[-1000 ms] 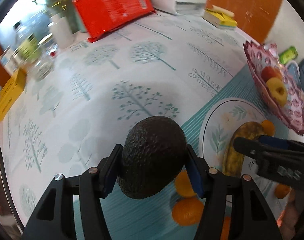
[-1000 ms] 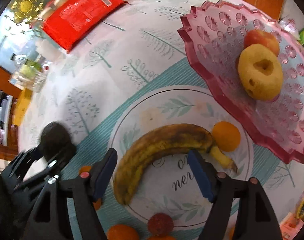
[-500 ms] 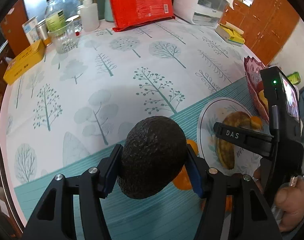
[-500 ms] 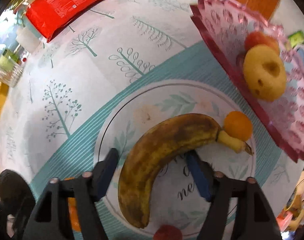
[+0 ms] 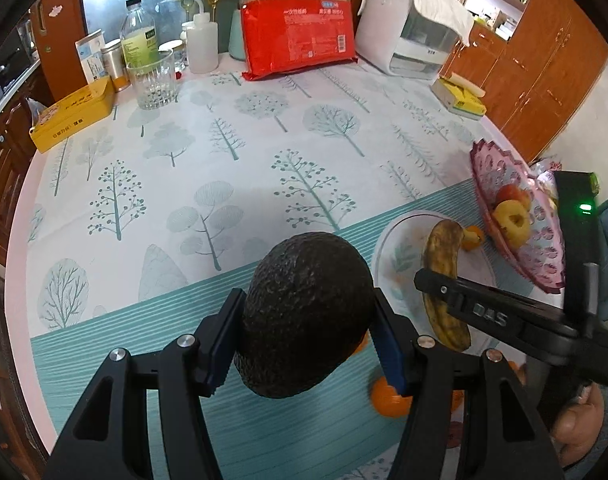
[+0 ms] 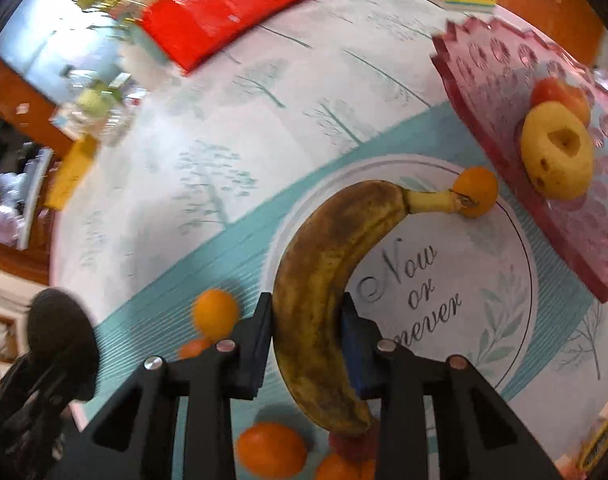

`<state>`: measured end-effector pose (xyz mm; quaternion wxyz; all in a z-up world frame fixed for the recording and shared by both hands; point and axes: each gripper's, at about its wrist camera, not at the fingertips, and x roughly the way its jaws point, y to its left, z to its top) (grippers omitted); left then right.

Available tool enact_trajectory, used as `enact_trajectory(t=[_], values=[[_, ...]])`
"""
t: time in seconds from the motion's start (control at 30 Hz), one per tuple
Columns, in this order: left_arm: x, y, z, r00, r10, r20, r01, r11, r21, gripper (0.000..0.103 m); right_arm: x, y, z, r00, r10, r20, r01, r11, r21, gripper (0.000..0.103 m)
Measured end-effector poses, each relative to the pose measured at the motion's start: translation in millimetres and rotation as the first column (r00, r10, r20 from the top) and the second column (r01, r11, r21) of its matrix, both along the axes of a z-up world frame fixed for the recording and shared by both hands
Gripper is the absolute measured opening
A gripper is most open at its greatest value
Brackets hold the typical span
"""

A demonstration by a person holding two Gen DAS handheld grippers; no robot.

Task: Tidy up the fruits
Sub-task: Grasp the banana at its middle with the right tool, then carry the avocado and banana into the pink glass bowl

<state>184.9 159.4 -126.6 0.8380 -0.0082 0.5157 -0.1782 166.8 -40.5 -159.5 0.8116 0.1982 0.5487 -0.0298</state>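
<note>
Right now the left tongs pinch a dark, pebbly-skinned avocado between their blue pads, carrying it clear above the teal striped band of the tree-print cloth on the counter. The right tongs have just been closing and now squeeze the lower half of a brown-spotted yellow banana; the fruit's stem end reaches up over the round white plate with leaf print and script lettering, and the stem tip touches a small orange citrus fruit at the plate's far rim.

Taking that plate as the landmark: just beyond it to the right stands a pink scalloped glass bowl, holding a yellow apple with a hollowed pit and a red fruit behind it. On the striped band to the plate's left lies a blurred small orange fruit; more orange fruits and a reddish one show at its near edge, beneath the tongs. Far across the counter from the plate are a red flat packet, a clear ribbed glass tumbler, a yellow tin box, a white appliance with a cloth draped on it and a yellow-covered booklet. In the left wrist view a person's hand grips the right tool's handle, near the plate's right side.
</note>
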Motion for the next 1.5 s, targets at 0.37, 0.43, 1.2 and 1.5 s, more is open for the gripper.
enact_trajectory(t=[0.37, 0.43, 1.2, 1.5], values=[[-20, -75, 46, 0.996, -0.073, 0.05, 0.075, 0.996, -0.037, 0.059, -55, -51, 84, 0.973, 0.046, 0.227, -0.039, 0.999, -0.034, 0.032], [-21, -96, 53, 0.993, -0.097, 0.062, 0.099, 0.994, -0.034, 0.059, -57, -68, 91, 0.968, 0.026, 0.249, -0.011, 0.998, -0.063, 0.032], [5, -325, 7, 0.976, -0.212, -0.043, 0.214, 0.974, 0.074, 0.059, -45, -248, 31, 0.993, -0.022, 0.114, 0.061, 0.937, -0.344, 0.032], [2, -336, -15, 0.981, -0.166, -0.103, 0.174, 0.982, 0.071, 0.059, -35, -259, 13, 0.996, 0.052, 0.072, -0.026, 0.944, -0.328, 0.033]])
